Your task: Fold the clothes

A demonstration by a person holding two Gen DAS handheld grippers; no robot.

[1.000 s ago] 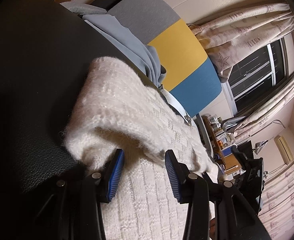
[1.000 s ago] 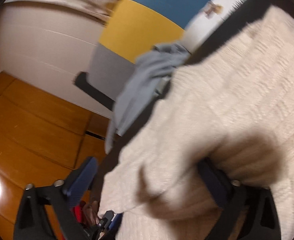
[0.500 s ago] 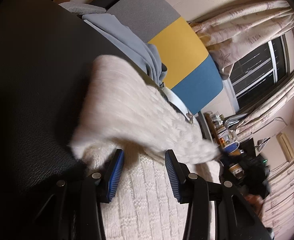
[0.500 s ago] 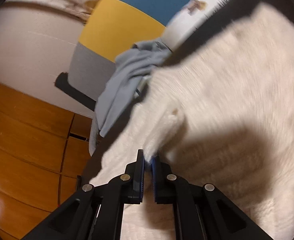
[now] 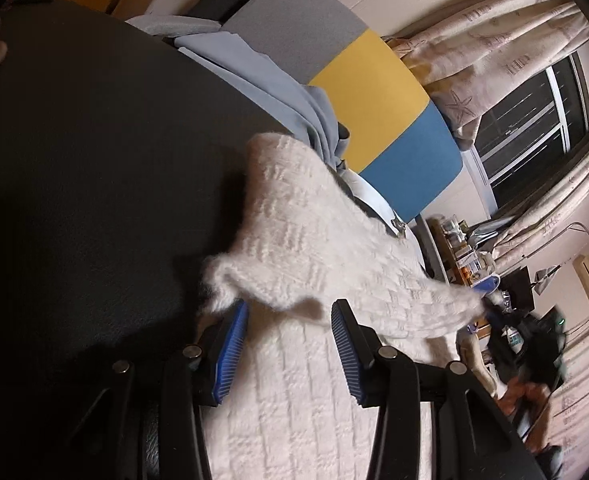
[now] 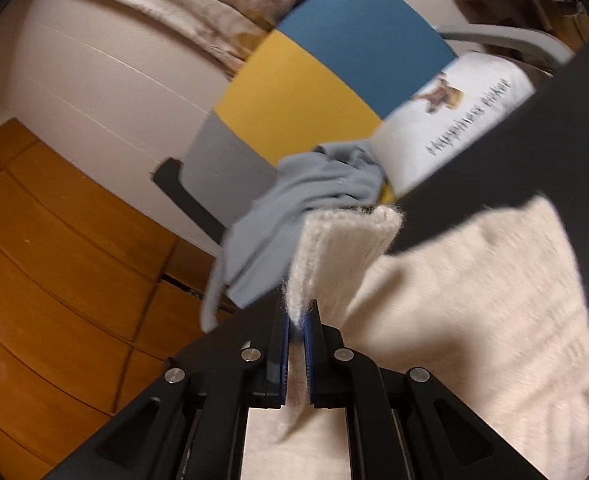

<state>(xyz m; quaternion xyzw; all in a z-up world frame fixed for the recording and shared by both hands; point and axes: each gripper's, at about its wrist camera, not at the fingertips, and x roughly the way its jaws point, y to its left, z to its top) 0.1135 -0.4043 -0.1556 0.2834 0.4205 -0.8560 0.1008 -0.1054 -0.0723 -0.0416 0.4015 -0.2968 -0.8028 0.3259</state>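
Left wrist: black surface (image 5: 94, 168) under cream sweater (image 5: 314, 240), curtained window (image 5: 534, 120) beyond.

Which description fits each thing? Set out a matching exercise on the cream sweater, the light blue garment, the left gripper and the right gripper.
Things:
1. cream sweater
2. light blue garment
3. left gripper
4. right gripper

Descriptions:
A. jaws apart over the knit
B. spread on the dark surface, one corner lifted
C. pinching a knit edge
D. bunched beyond the sweater

Pairs: 1-B, 2-D, 3-A, 4-C

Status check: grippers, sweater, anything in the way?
Right gripper shut on the sweater edge. Left gripper open, pads flanking the knit. Blue shirt crowds the far edge.
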